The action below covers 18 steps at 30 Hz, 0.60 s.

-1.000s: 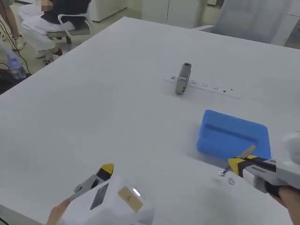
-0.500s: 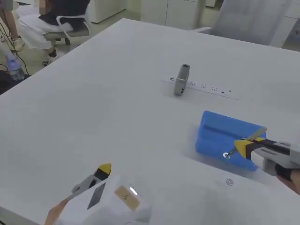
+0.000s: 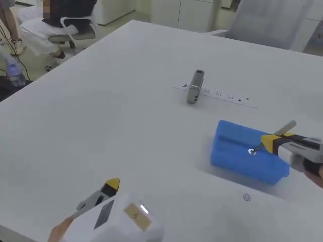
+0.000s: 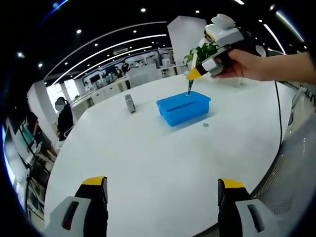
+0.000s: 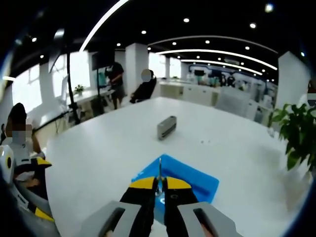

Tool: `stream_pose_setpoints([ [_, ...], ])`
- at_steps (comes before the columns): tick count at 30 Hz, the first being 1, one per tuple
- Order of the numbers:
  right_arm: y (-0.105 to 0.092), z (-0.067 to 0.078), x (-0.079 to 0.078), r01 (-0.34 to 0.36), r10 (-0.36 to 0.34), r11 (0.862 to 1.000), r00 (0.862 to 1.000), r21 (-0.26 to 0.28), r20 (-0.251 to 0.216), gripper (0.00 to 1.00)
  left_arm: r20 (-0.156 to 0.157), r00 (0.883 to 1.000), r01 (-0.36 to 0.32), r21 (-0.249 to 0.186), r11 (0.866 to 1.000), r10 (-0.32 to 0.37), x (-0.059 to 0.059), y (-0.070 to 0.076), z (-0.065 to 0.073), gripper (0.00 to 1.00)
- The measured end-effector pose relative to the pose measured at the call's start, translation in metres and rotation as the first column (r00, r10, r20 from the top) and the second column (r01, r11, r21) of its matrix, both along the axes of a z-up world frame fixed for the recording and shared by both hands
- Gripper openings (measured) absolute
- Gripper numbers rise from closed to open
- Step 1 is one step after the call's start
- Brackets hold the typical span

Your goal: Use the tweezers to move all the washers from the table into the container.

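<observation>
White tabletop runs wide and bare across an open office, with a person sitting on a white swivel chair [image 3: 75, 27] off its far left corner. Nearest me on the left, the left gripper [image 4: 162, 183] hangs low over the near edge, its two yellow-tipped jaws standing wide apart with nothing between them. Further along, toward the middle of the table, a small grey oblong metal block [image 3: 195, 86] stands on its edge, and just beside it, on its right, a flat white power strip [image 3: 222, 94] lies flush in the surface.

Right of that sits the blue rectangular plastic container [image 3: 237, 151], flat on the table. Thin silver metal tweezers [image 3: 258, 147] slant down into it from the right, and at their tips a small round metal washer [image 3: 251, 152] shows against the blue. Whether it is pinched in the tips or lying on the container's floor I cannot tell. A second washer [image 3: 247, 197] lies on the table just in front of the container, near its right end and apart from its wall.

At the far right, the right gripper [image 5: 159, 184] is held above the container's right side, jaws pressed together and clamped on the tweezers' handle.
</observation>
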State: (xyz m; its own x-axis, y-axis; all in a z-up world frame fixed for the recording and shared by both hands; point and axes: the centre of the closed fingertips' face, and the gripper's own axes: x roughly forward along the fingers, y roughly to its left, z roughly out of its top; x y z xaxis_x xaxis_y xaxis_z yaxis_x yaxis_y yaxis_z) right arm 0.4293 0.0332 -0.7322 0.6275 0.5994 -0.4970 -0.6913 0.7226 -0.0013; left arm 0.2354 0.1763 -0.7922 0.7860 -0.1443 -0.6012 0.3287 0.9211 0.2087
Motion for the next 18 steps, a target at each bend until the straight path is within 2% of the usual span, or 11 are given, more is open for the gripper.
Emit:
stream_pose_setpoints([
  [3,0.0,-0.004,0.007,0.004,-0.004,1.0,1.0,-0.006,-0.003,0.02,-0.003,1.0,-0.001,-0.001,1.0,0.001,0.0,0.0,-0.001,0.95],
  [10,0.0,-0.025,0.019,0.023,-0.024,0.999,0.999,-0.031,-0.03,0.02,-0.006,1.0,-0.004,0.004,1.0,0.004,0.0,0.001,-0.002,0.95],
  [15,-0.008,-0.04,0.027,0.052,-0.055,0.997,0.997,-0.055,-0.052,0.02,-0.007,1.0,-0.007,0.005,1.0,0.007,0.0,0.002,-0.002,0.95],
  [18,-0.014,-0.049,0.03,0.05,-0.055,0.994,0.997,-0.1,-0.049,0.02,-0.009,1.0,-0.008,0.006,1.0,0.009,0.0,0.003,-0.002,0.95],
])
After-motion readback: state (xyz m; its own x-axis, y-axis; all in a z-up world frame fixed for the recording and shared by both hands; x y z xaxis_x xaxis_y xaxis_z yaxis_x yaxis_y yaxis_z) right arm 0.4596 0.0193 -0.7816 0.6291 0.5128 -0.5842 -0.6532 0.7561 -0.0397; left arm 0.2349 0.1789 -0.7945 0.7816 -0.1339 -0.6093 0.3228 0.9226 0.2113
